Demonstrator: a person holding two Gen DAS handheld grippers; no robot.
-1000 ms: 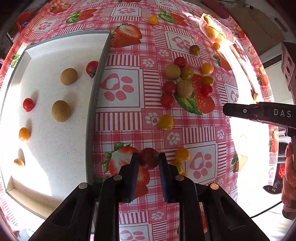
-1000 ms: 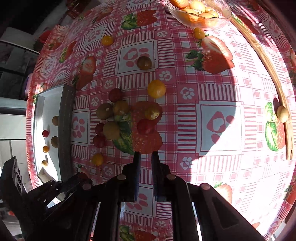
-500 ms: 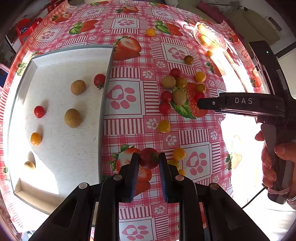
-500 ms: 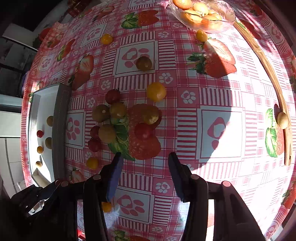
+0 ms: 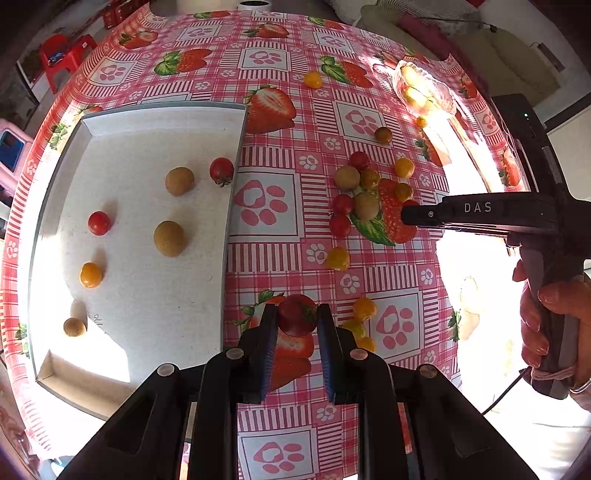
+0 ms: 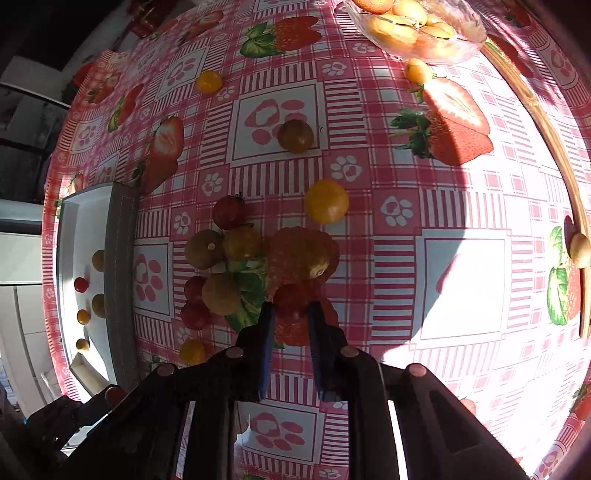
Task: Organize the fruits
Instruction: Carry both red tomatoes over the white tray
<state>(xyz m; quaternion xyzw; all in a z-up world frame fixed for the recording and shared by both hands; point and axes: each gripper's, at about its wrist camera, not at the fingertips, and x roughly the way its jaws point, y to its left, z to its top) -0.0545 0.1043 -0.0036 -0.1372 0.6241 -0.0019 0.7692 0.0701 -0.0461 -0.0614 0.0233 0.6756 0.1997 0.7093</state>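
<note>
My left gripper (image 5: pixel 296 322) is shut on a red cherry tomato (image 5: pixel 296 319), held above the tablecloth just right of the white tray (image 5: pixel 147 295). The tray holds several small red, orange and brown fruits. A pile of mixed fruits (image 5: pixel 364 199) lies on the cloth at mid right. My right gripper (image 6: pixel 290 310) has its fingers closed around a red cherry tomato (image 6: pixel 291 300) at the near edge of that pile (image 6: pixel 236 266); it also shows in the left wrist view (image 5: pixel 410 216).
A glass bowl of yellow fruit (image 6: pixel 417 26) stands at the far right edge. Loose fruits lie scattered: a brown one (image 6: pixel 295 136), an orange one (image 6: pixel 326 201), a yellow one (image 5: pixel 337 257). The tray's grey wall (image 6: pixel 120 277) stands left of the pile.
My right gripper opened, moved forward to the pile and closed around a red tomato. My left gripper rose with its tomato still held.
</note>
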